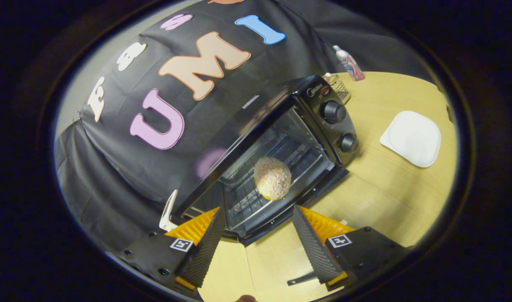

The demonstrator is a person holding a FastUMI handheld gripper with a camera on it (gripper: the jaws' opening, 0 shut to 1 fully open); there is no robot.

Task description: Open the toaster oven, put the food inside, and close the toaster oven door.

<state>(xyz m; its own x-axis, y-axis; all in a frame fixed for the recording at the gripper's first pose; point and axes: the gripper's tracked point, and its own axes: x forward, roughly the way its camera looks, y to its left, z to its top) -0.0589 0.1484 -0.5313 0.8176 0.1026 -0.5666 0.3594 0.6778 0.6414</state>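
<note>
Wood-tone table (pixel 390 197) carries the whole scene, w/ a black toaster oven (pixel 281 142) standing just beyond the gripper (pixel 256 235) and taking up most of the space ahead of its fingers. Oven door (pixel 281 205) is down and open, its front lip lying close ahead of the fingertips; the wire rack (pixel 256 188) inside is exposed. A round, crumb-coated piece of food (pixel 272 178) sits on that rack, inside the cavity, beyond the fingers and roughly on the line between them. Gripper fingers are spread wide apart, nothing between them, touching neither food nor door.

Judged from this: opening and loading look done; the step in hand is closing the door. Next move prob. calls for getting a finger under or against the door's front edge, or its handle (not clearly seen from here), then swinging it up till it meets the oven face, w/o jolting the rack so the food rolls.

Round about: a white square plate (pixel 411 138), bare, lies to the right of the oven, well apart from the fingers. Two control knobs (pixel 340 128) on the oven's right panel. Farther back, past the oven, a small wire basket (pixel 339 88) and a bottle (pixel 349 63) near the table's far edge. Nothing stands between the fingers and the door; the plate is off the path.
</note>
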